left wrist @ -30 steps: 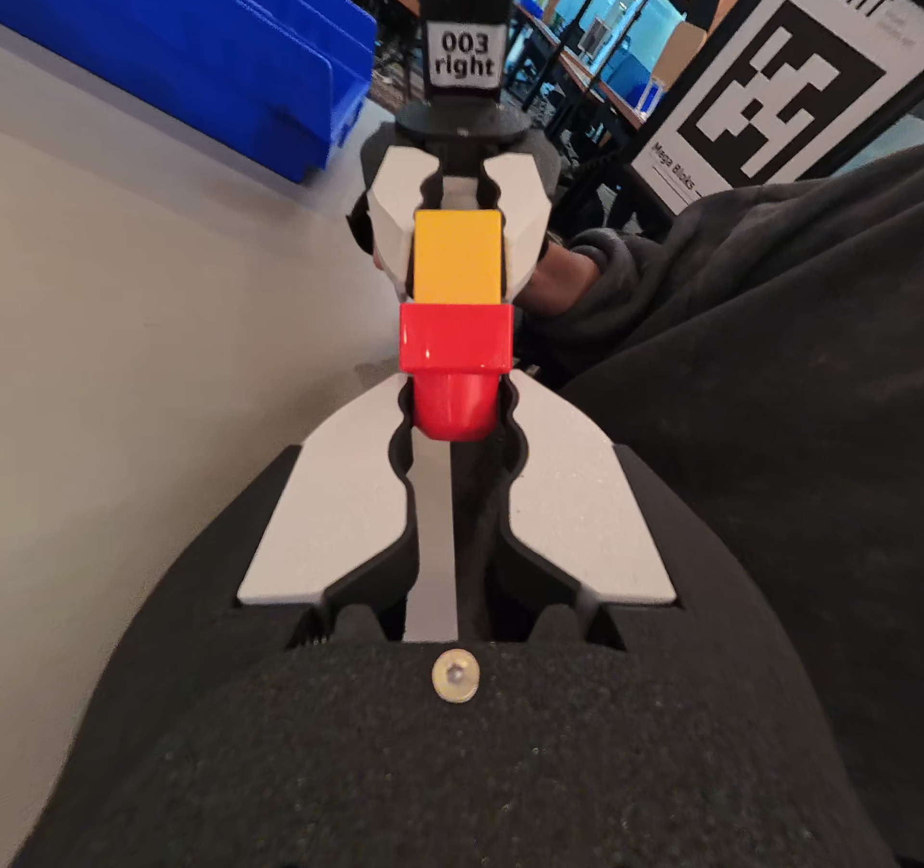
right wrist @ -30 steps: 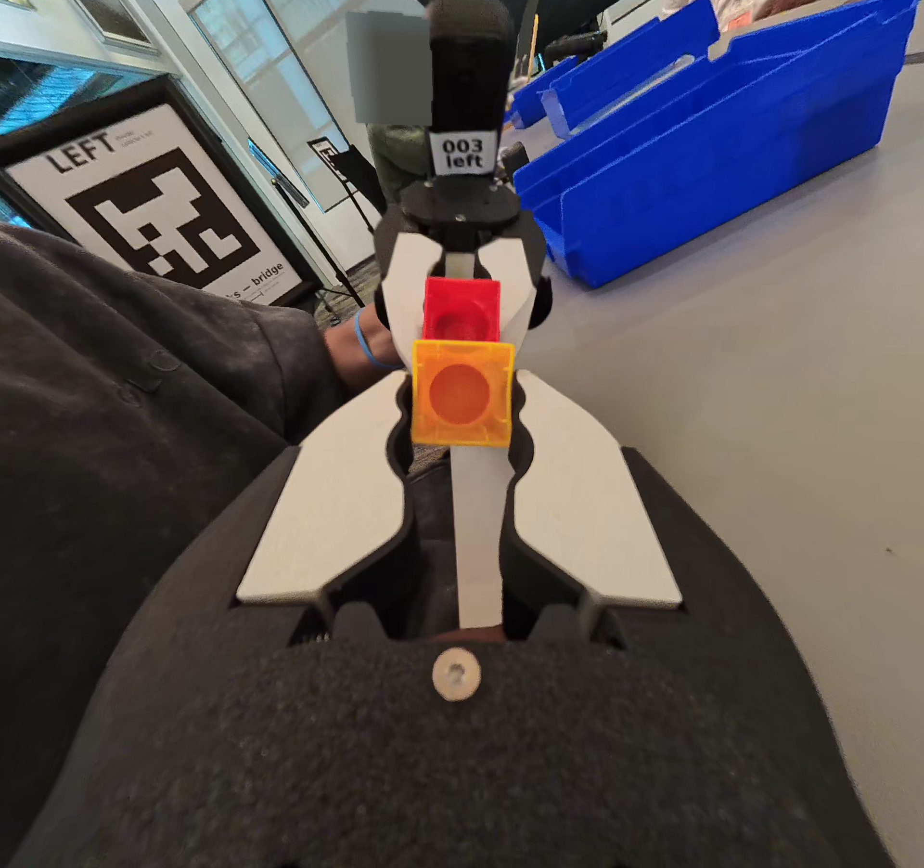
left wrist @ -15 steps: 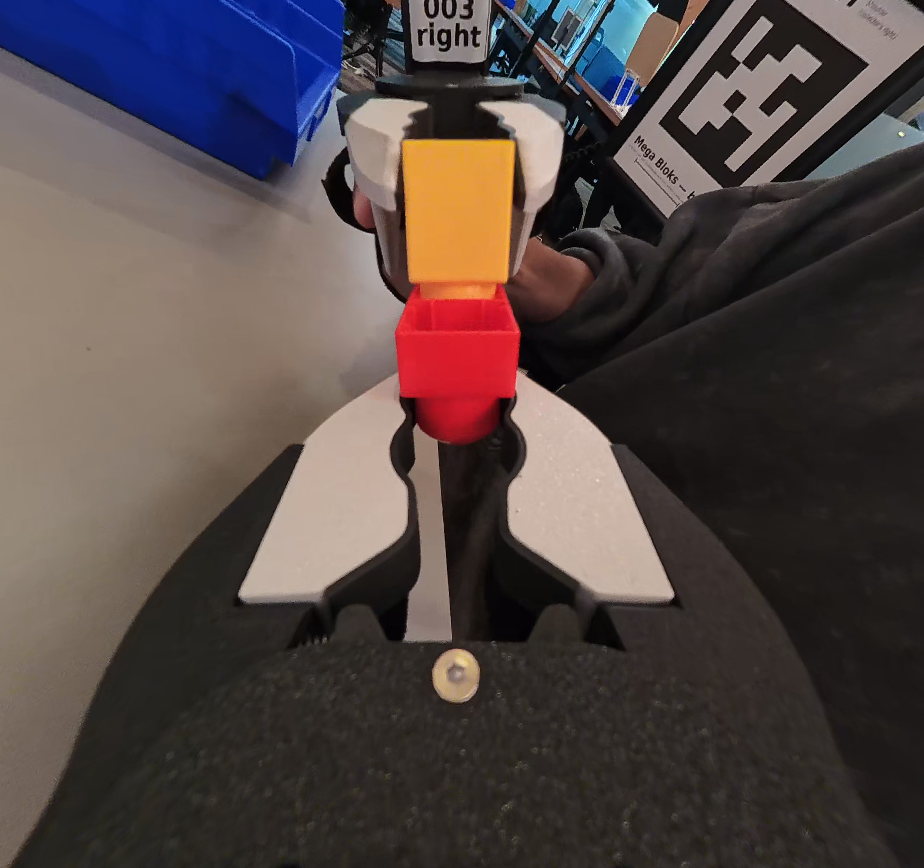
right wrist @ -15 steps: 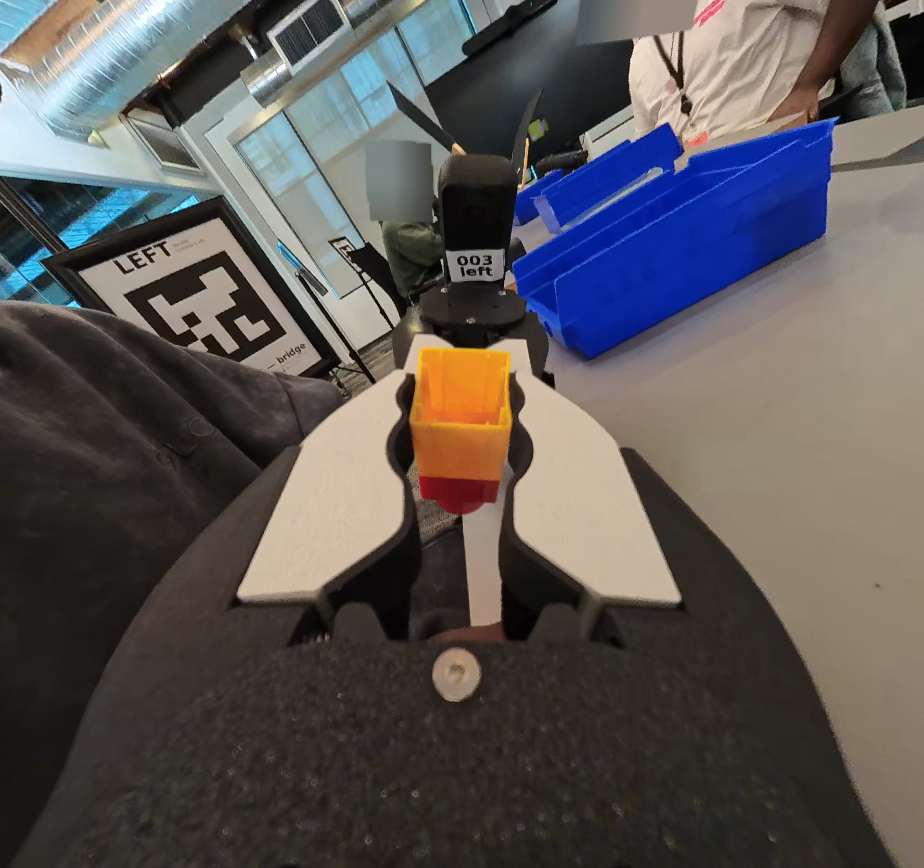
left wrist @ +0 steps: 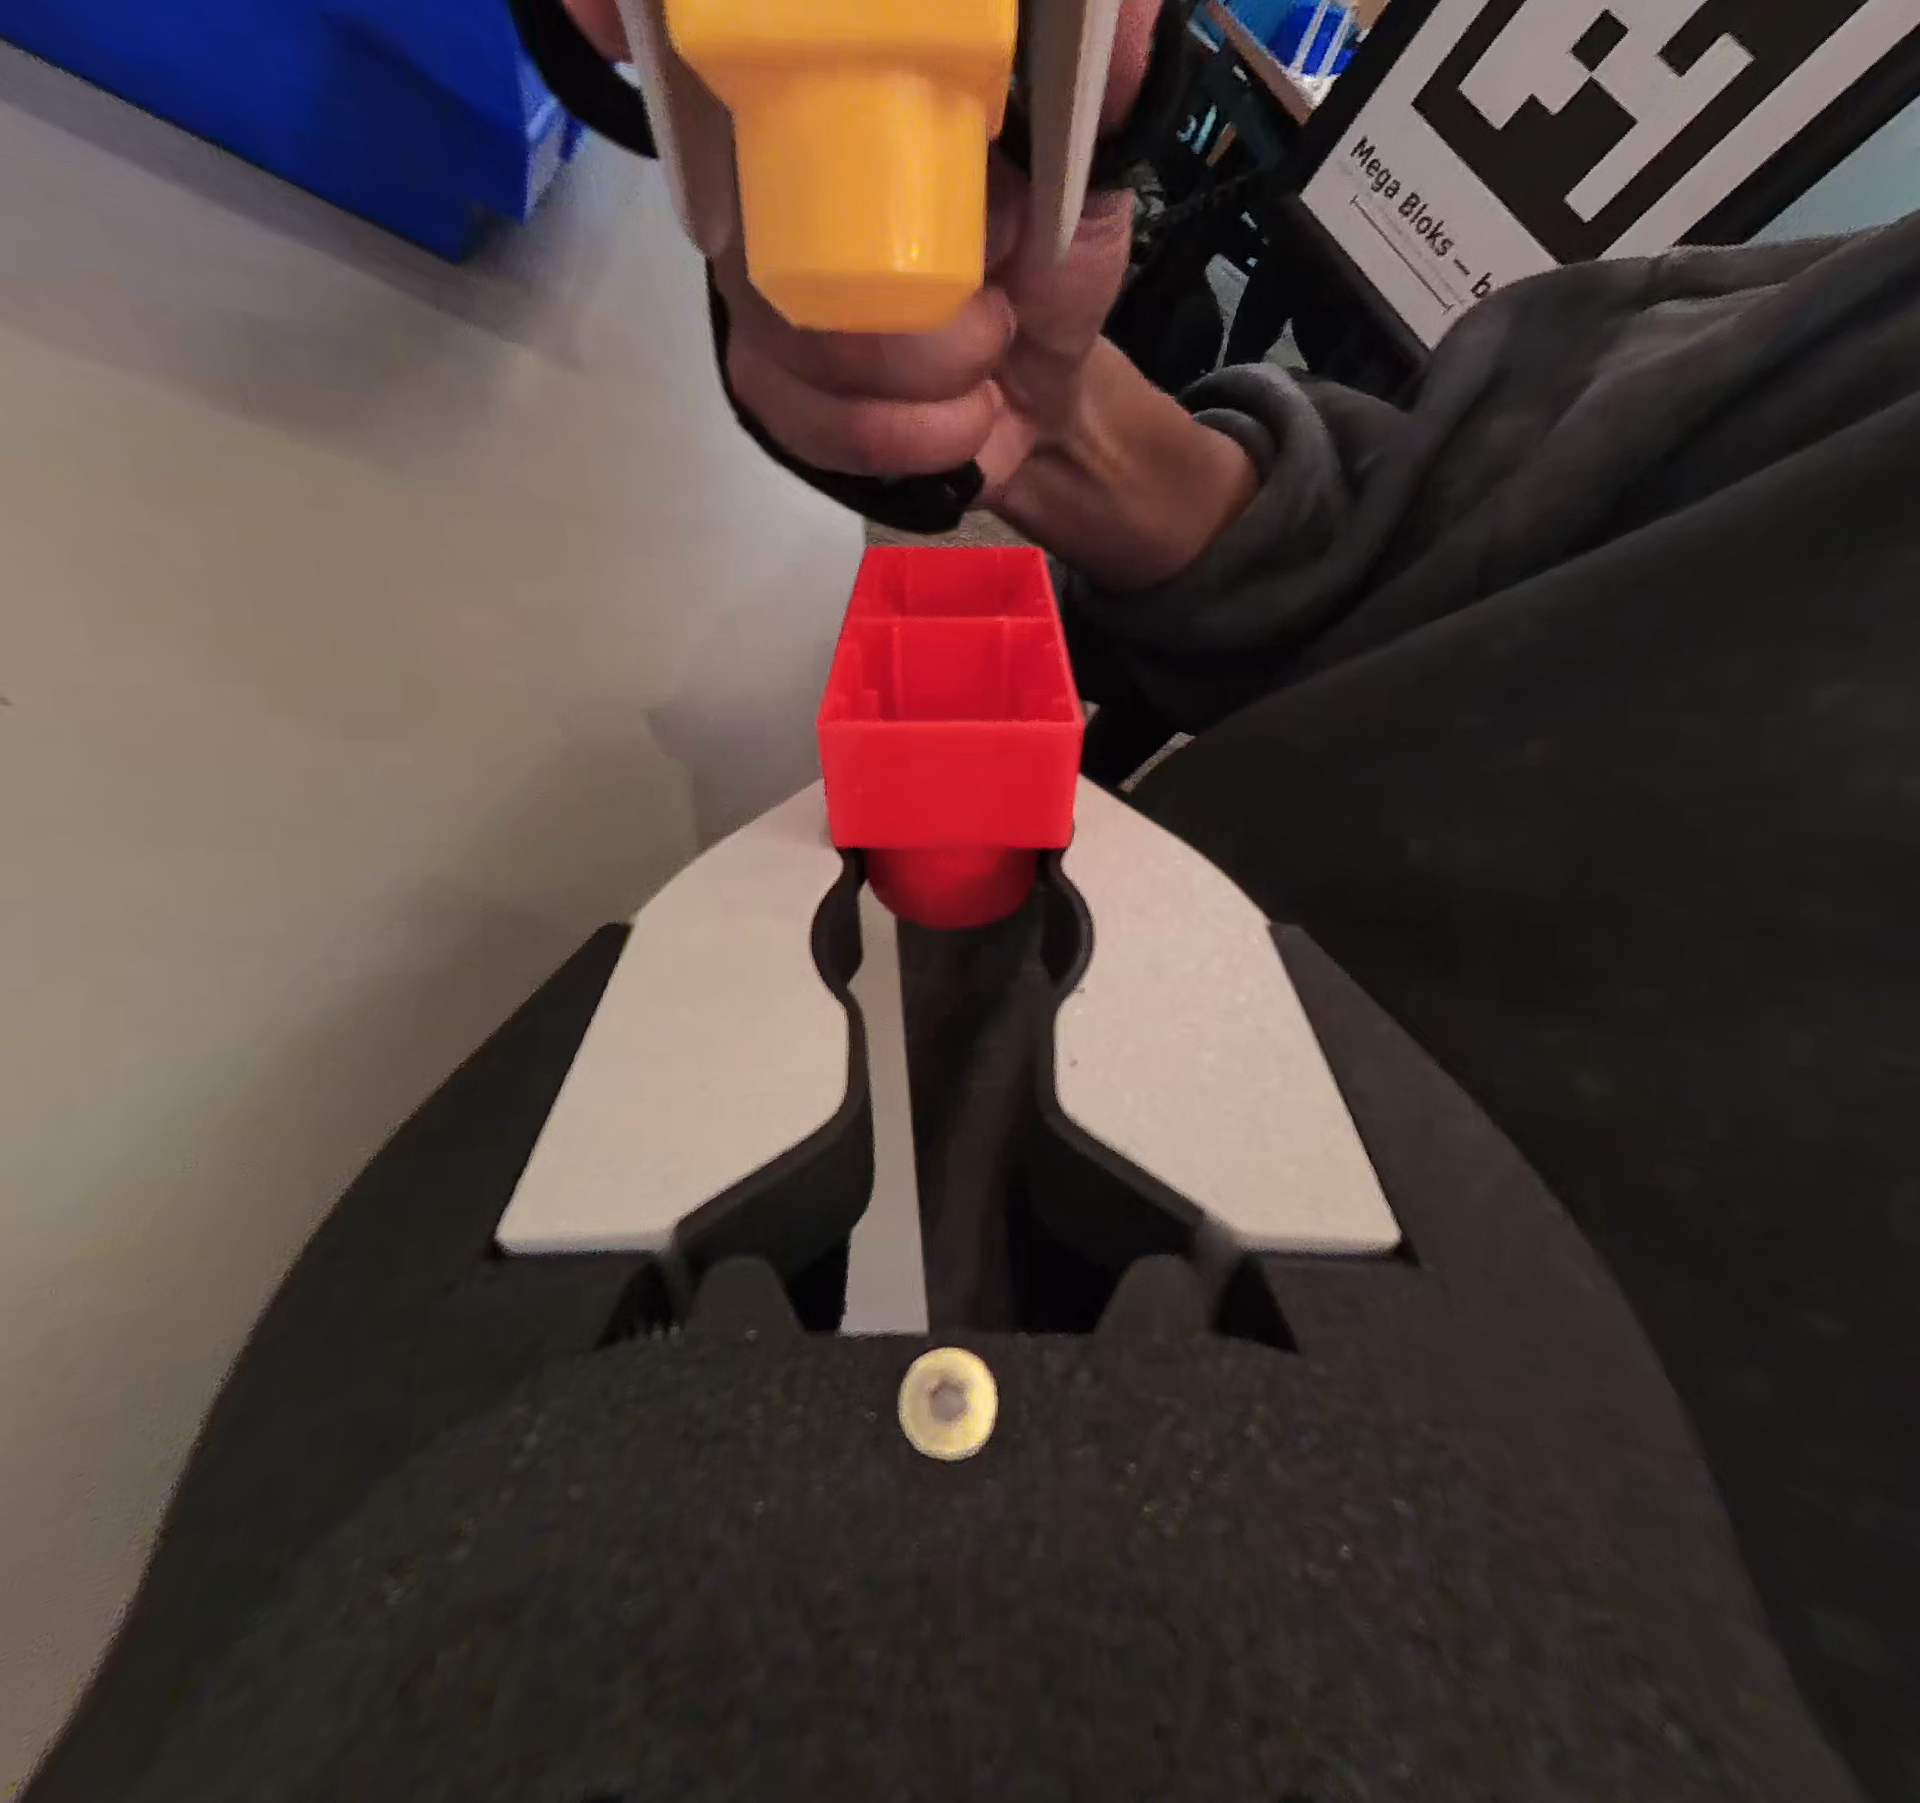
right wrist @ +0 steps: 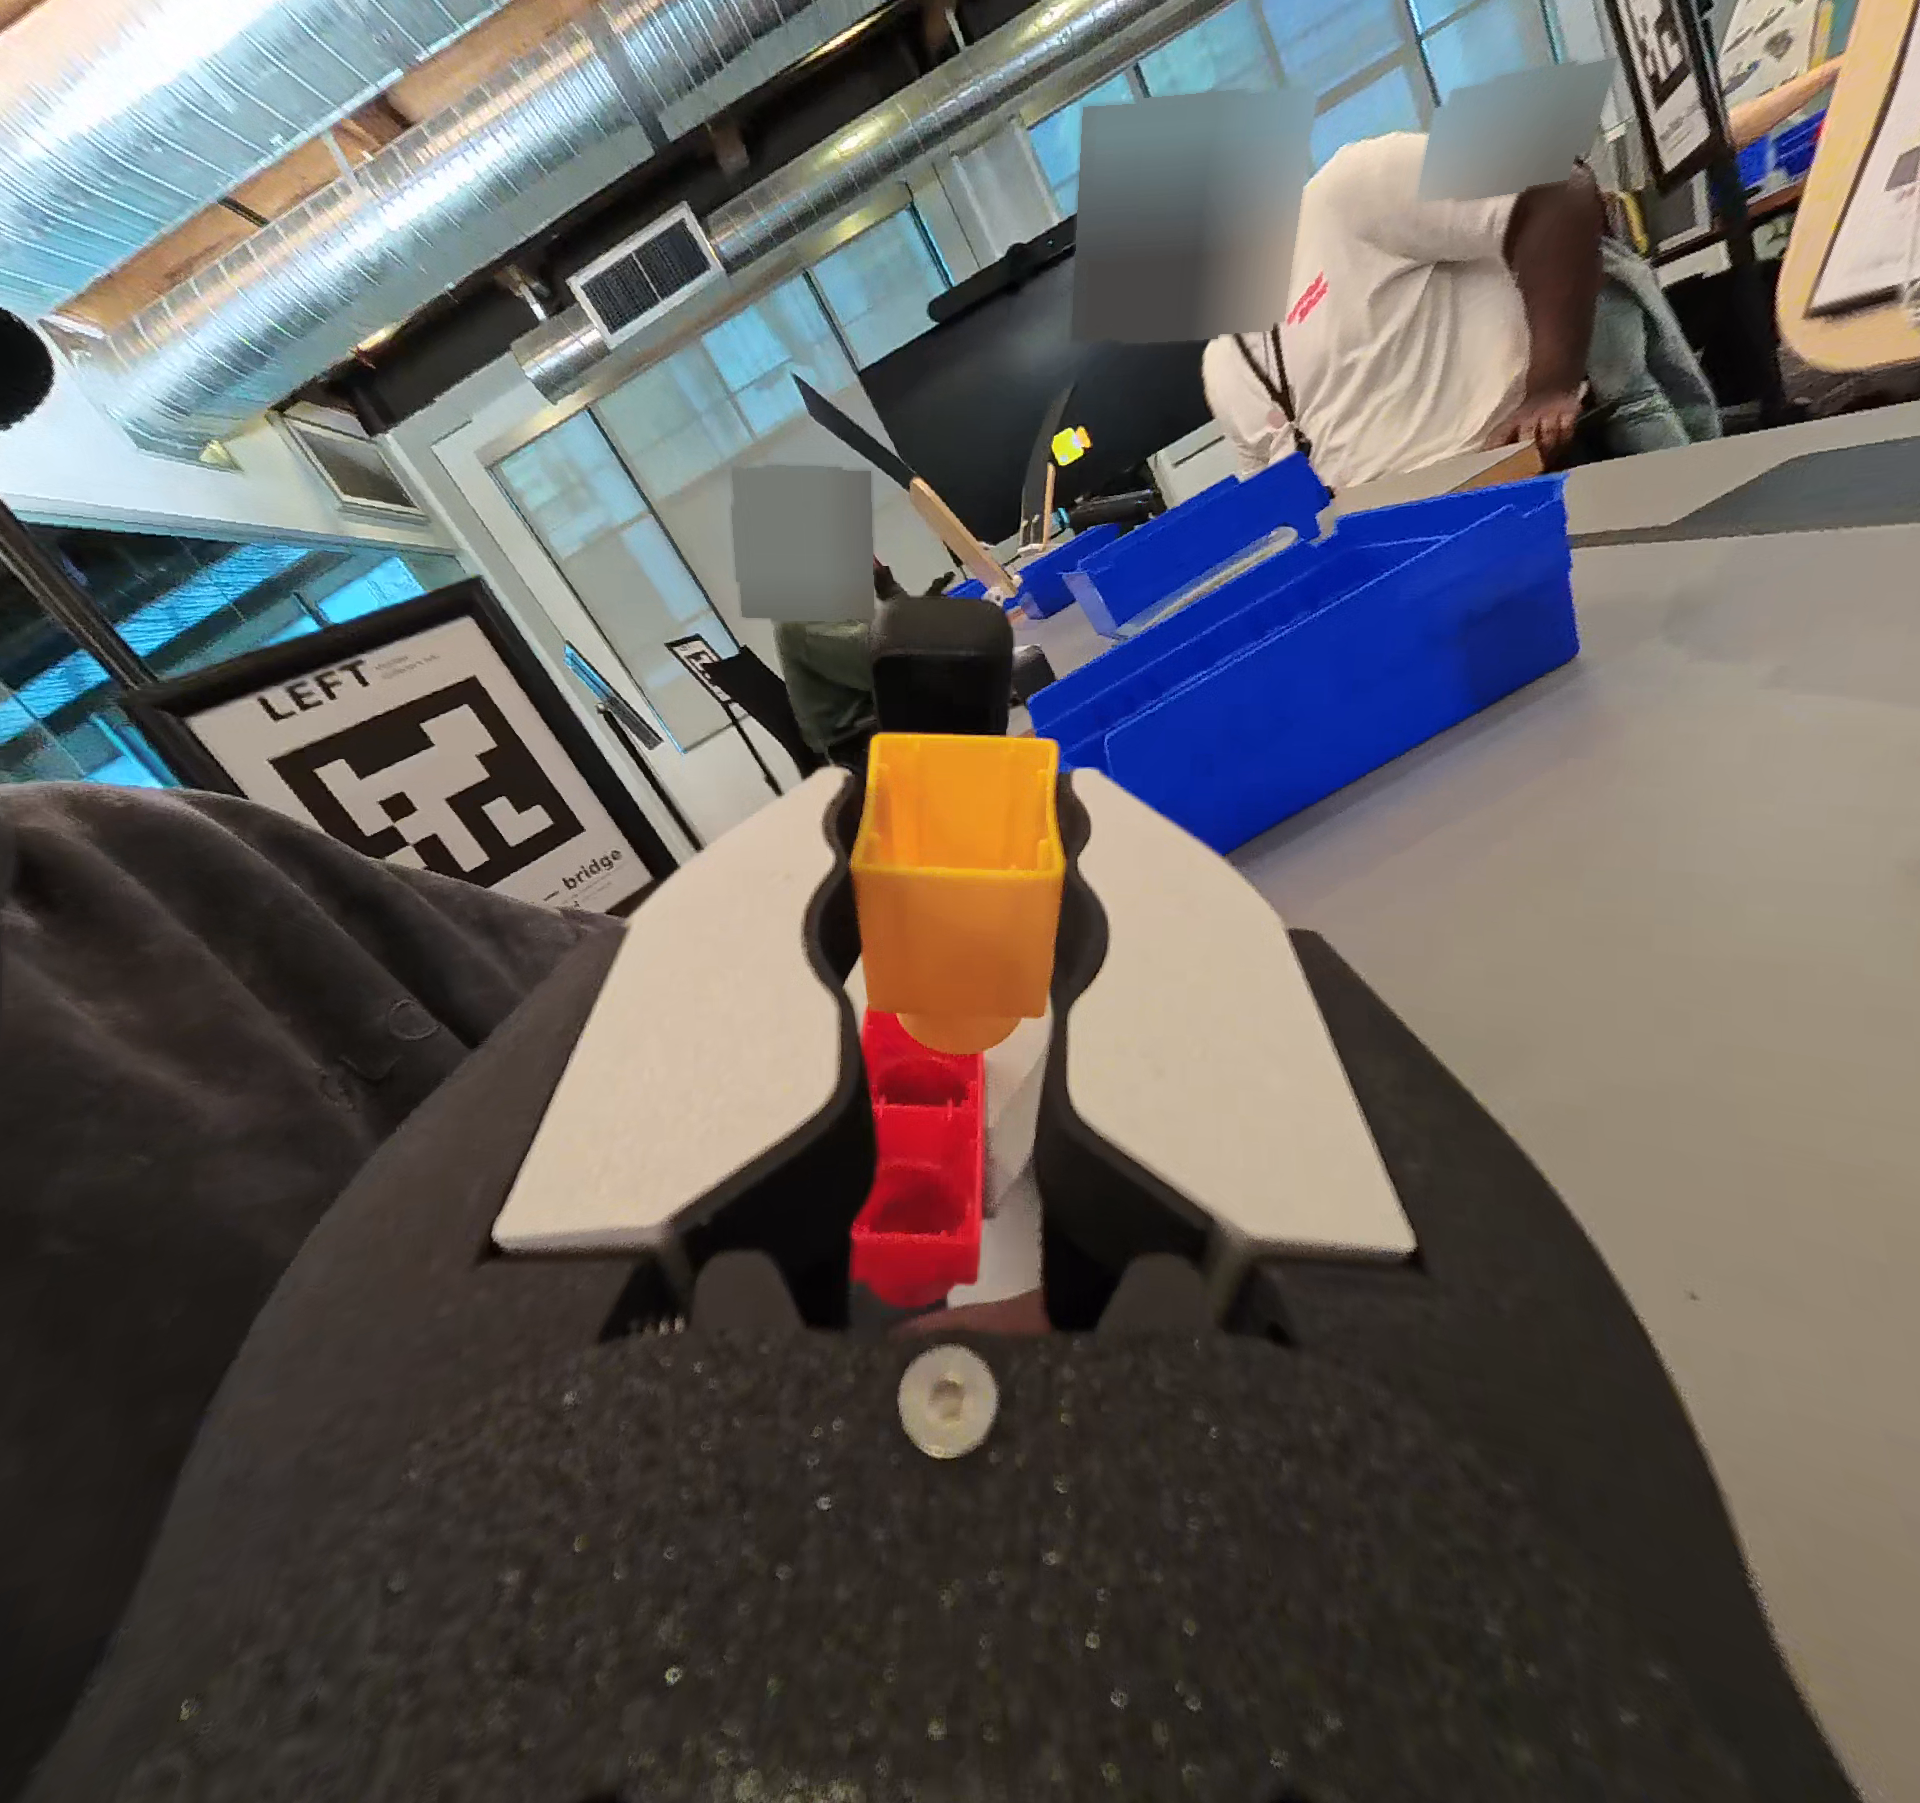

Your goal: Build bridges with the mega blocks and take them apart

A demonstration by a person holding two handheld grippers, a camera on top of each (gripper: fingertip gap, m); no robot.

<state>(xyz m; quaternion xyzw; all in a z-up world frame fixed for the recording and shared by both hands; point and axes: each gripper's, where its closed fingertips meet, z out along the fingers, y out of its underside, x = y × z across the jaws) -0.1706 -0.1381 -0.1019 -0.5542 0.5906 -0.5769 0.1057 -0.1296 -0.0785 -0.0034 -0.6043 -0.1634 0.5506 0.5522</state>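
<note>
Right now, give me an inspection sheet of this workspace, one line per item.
Surface: grey table, bare where seen.
Job's things: red block and orange block, apart, both off the table.
Clutter: blue bins at the far edge.
Grippers: left gripper shut on red block; right gripper shut on orange block.
Cables: nothing seen.
Surroundings: framed marker signs, people at other tables behind.

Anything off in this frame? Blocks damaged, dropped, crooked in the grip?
Nothing stands out. The left gripper holds the red block squarely, the right gripper holds the yellow block squarely. The blocks are apart and both look intact.
</note>
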